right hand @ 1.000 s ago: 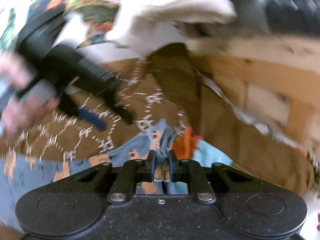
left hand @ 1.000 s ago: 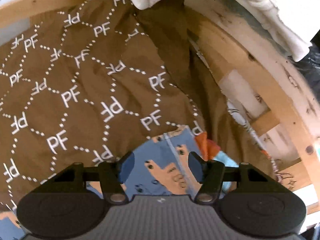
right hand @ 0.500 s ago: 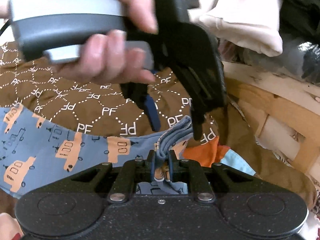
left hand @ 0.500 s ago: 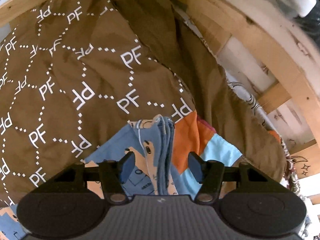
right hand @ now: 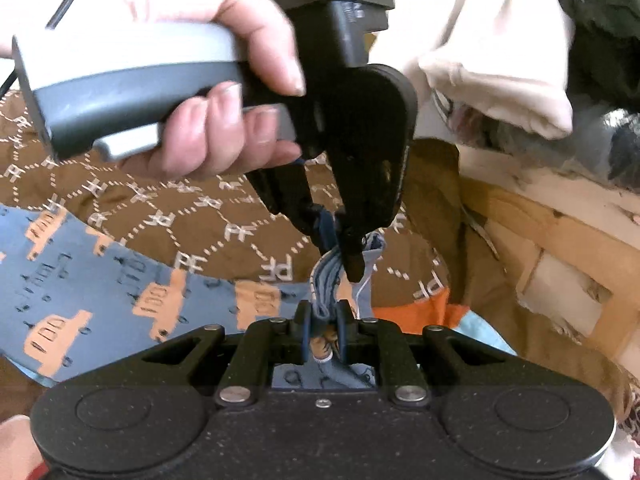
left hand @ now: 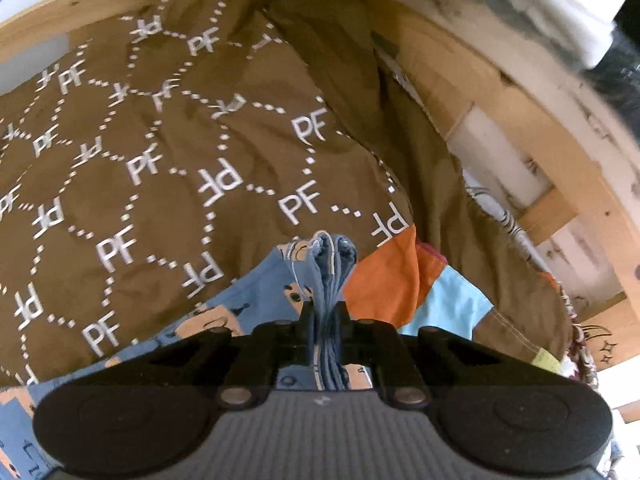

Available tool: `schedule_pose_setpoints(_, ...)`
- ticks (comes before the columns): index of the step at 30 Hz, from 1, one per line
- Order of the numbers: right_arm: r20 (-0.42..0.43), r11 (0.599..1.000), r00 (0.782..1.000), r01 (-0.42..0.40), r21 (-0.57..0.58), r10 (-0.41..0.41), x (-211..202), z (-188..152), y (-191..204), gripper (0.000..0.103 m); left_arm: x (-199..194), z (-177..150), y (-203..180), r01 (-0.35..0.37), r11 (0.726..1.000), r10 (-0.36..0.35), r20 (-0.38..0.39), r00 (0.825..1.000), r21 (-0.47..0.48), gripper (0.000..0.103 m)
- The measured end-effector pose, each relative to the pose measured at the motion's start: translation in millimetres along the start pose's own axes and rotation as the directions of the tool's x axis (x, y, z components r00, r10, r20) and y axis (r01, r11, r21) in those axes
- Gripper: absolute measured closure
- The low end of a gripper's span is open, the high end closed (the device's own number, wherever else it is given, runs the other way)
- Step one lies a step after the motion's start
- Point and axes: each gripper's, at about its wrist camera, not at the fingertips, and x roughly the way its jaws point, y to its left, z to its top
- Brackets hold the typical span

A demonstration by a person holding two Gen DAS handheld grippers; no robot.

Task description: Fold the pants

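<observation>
The pants [right hand: 80, 288] are blue with orange truck prints and lie on a brown "PF" blanket [left hand: 160, 152]. My left gripper [left hand: 325, 316] is shut on a bunched blue edge of the pants [left hand: 330, 276]. In the right wrist view the left gripper [right hand: 336, 244] comes down from above, held by a hand, and pinches the same bunch. My right gripper [right hand: 323, 320] is shut on that bunch [right hand: 324, 280] just below the left one. The rest of the pants spreads out to the left.
An orange and light blue cloth [left hand: 400, 280] lies right of the bunch. A wooden frame [left hand: 540, 168] runs along the right side. White bedding [right hand: 500, 40] and a dark bag [right hand: 600, 20] are piled at the back.
My left gripper was open around the pants edge and has now shut on the bunch. My right gripper has stayed shut on it.
</observation>
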Motion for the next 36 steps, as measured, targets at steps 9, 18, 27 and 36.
schedule_pose_setpoints(9, 0.061, 0.982, 0.983, -0.167, -0.085, 0.173, -25.7, 9.2, 42.6, 0.090, -51.2, -44.9, 63.2, 0.058, 0.991, -0.050, 0.069, 0.996, -0.124, 0.093)
schedule_pose_setpoints(18, -0.005, 0.923, 0.933, -0.357, -0.144, 0.360, -30.0, 8.3, 96.7, 0.090, -58.0, -104.0, 137.5, 0.007, 0.970, 0.001, 0.031, 1.000, -0.245, 0.093)
schedule_pose_setpoints(27, -0.087, 0.894, 0.910, -0.414, -0.169, 0.405, -17.0, -5.6, 122.2, 0.086, -45.0, -136.1, 180.7, 0.023, 0.948, -0.017, 0.021, 1.000, -0.318, 0.078)
schedule_pose_setpoints(36, -0.108, 0.889, 0.912, -0.410, -0.205, 0.396, -13.7, -10.4, 128.9, 0.076, -40.1, -144.0, 192.1, 0.033, 0.923, -0.025, 0.028, 0.999, -0.384, 0.074)
